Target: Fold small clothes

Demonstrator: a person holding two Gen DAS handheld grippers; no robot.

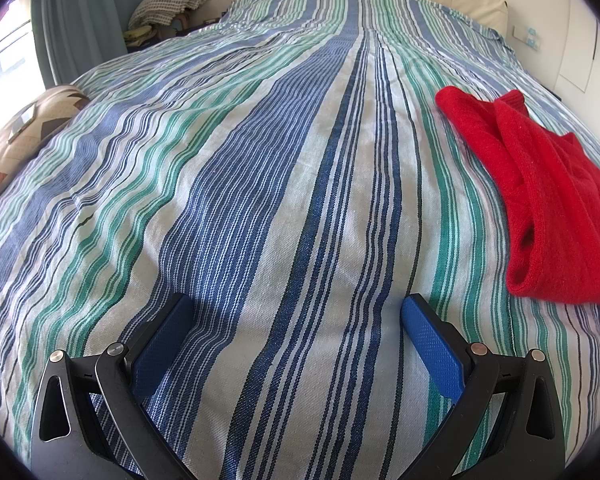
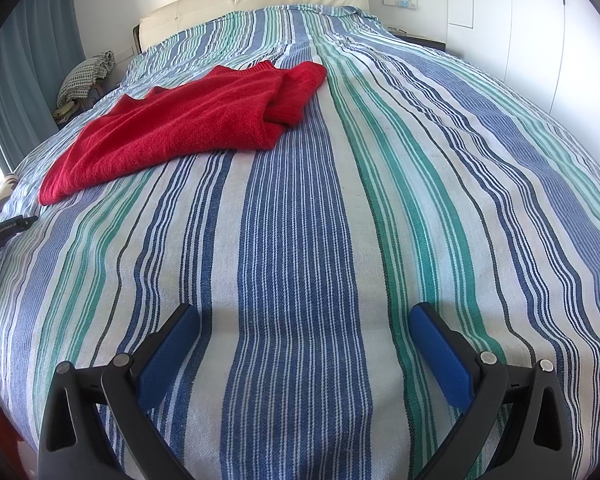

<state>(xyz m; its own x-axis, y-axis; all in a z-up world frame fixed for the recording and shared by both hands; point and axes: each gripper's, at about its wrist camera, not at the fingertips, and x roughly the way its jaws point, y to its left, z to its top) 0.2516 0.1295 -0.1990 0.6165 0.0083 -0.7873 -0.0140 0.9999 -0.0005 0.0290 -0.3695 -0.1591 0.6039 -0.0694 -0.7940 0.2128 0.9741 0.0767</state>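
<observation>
Hovering over bed, both tongs empty, nothing grasped yet. Left tongs [image 1: 296,312]: jaws spread wide, blue pads far apart, only striped bedspread [image 1: 260,160] betw. them. Right tongs [image 2: 304,320]: same, wide open, nothing held.

Task item: red knit garment [image 1: 540,184], looks like a small sweater, lying crumpled / loosely part-folded on the bedspread, mid-bed. Not flat: a fold or sleeve is doubled over at its far end, hem or cuff opening visible at near end in left wrist view.

Key relation:
- From left tongs: garment lies to the right and farther up the bed, near edge roughly level w/ right side of frame. Near, but apart; no contact.
- From right tongs: red knit garment [image 2: 188,120] lies to the left and far, well apart.
- So garment sits betw. the two tongs laterally, ahead of both. Left tongs appears the nearer one (judgement from apparent size in each view).
- Long axis: runs diagonally, near-left corner to far-right bunched end as seen in right wrist view; roughly oblique to the bedspread stripes.

Stage: start of fold, approx. nothing done. Garment needs spreading flat first, prob.

Next move calls for: both tongs advancing toward far side, converging inward. Risk: knit is soft, pinch may take several layers at the bunched end.

Headboard [image 2: 260,0] at far end.
</observation>
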